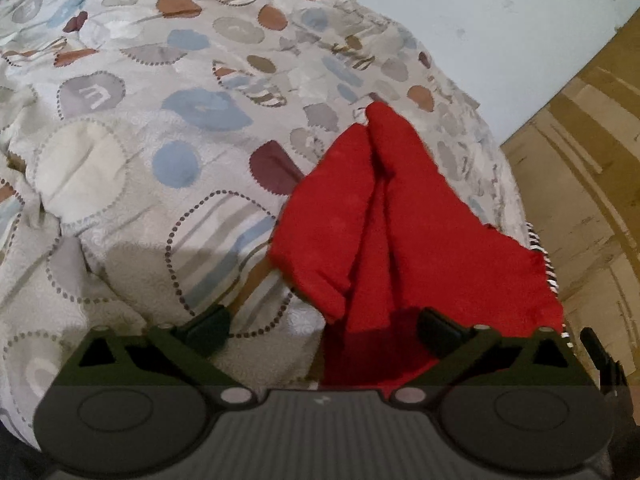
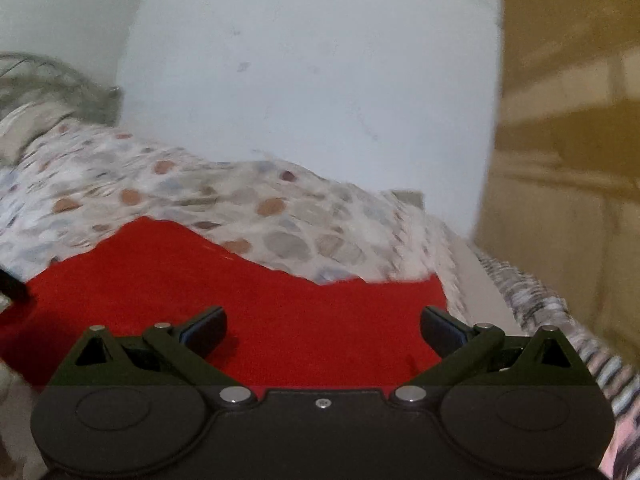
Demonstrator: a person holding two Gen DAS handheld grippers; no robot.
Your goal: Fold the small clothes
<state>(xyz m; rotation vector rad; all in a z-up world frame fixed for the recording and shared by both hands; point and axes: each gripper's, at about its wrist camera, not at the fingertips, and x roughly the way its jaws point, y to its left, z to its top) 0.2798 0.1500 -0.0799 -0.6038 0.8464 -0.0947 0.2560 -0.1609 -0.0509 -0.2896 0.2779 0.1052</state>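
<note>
A small red cloth [image 1: 384,216] lies rumpled on the patterned bedspread [image 1: 160,128], with two raised folds running toward its far corner. My left gripper [image 1: 322,326] hovers over the cloth's near edge, jaws wide open, nothing pinched between them. In the right wrist view the same red cloth [image 2: 224,292] spreads flatter below my right gripper [image 2: 324,326], which also stands wide open just above it. The fabric passes under both sets of fingers without being pressed. The right wrist view is blurred.
The bed ends at the right, where a striped sheet edge [image 1: 540,256] shows beside a wooden cabinet [image 1: 580,184]. A pale wall [image 2: 304,80] rises behind the bed. A dark part of the other gripper [image 2: 12,288] shows at the left.
</note>
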